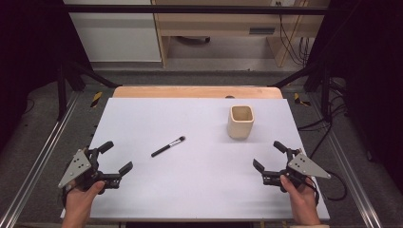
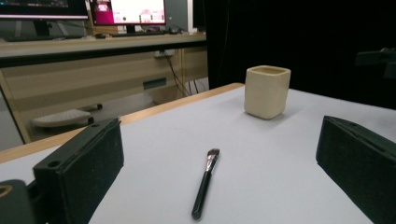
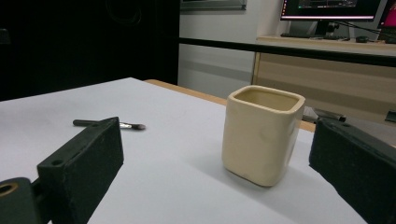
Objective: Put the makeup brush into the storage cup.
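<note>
A black-handled makeup brush (image 1: 167, 146) lies flat near the middle of the white table (image 1: 199, 190), bristles toward the far right. A cream square cup (image 1: 241, 121) stands upright at the back right, empty as far as I can see. My left gripper (image 1: 116, 156) rests low at the near left, open, nothing between its jaws. In the left gripper view the brush (image 2: 205, 184) lies ahead between the jaws and the cup (image 2: 266, 91) stands farther off. My right gripper (image 1: 268, 155) sits at the near right, open and empty. In its view the cup (image 3: 261, 134) is close ahead and the brush (image 3: 108, 124) lies beyond on the left.
A wooden strip (image 1: 197, 92) runs along the table's far edge. Metal rails (image 1: 38, 156) flank the table on both sides. Wooden furniture (image 1: 223, 23) and cables (image 1: 292, 42) stand behind, on the floor.
</note>
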`<control>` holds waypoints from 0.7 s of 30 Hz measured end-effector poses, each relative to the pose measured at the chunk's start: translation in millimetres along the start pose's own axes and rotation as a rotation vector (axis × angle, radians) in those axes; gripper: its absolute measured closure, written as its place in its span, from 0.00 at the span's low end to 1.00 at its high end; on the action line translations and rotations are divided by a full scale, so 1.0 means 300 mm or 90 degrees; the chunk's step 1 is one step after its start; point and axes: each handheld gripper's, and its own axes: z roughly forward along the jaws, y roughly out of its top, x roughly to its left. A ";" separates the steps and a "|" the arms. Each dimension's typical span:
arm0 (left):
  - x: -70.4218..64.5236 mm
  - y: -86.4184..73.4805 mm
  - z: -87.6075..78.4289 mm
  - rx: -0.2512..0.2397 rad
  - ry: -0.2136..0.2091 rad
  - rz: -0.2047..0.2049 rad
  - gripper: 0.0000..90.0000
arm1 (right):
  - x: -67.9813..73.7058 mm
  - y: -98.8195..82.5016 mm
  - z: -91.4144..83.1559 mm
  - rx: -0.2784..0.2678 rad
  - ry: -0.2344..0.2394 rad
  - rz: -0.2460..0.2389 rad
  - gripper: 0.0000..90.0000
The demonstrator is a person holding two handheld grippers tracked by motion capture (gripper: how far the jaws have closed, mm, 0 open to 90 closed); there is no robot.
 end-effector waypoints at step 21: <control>0.002 0.174 0.214 0.143 -0.026 0.047 0.01 | 0.001 -0.005 0.000 -0.004 0.003 0.005 0.03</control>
